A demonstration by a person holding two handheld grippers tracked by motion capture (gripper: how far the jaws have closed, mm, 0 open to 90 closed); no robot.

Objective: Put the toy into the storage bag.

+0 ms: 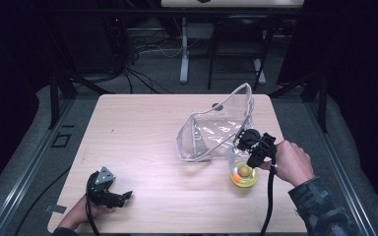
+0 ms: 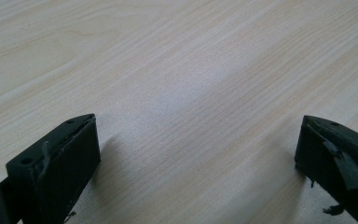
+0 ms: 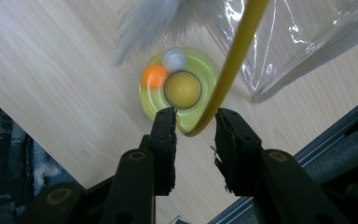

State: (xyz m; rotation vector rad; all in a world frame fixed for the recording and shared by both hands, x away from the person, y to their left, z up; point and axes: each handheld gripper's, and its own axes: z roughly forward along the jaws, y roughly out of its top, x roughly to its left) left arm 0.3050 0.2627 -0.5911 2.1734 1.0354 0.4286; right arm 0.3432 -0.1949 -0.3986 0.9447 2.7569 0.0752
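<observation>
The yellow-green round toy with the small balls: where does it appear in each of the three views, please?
High view: the round toy lies on the table at lower right, just below the right gripper.
Left gripper view: not in this picture.
Right gripper view: upper centre, just beyond the jaw tips.
Shared landmark: the clear plastic bag, next to the toy; at upper right in the right gripper view.

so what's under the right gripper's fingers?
A yellow-green round toy on the table, holding orange, white and yellow balls. A yellow wand runs between the right gripper fingers, hiding part of the toy's rim.
</observation>
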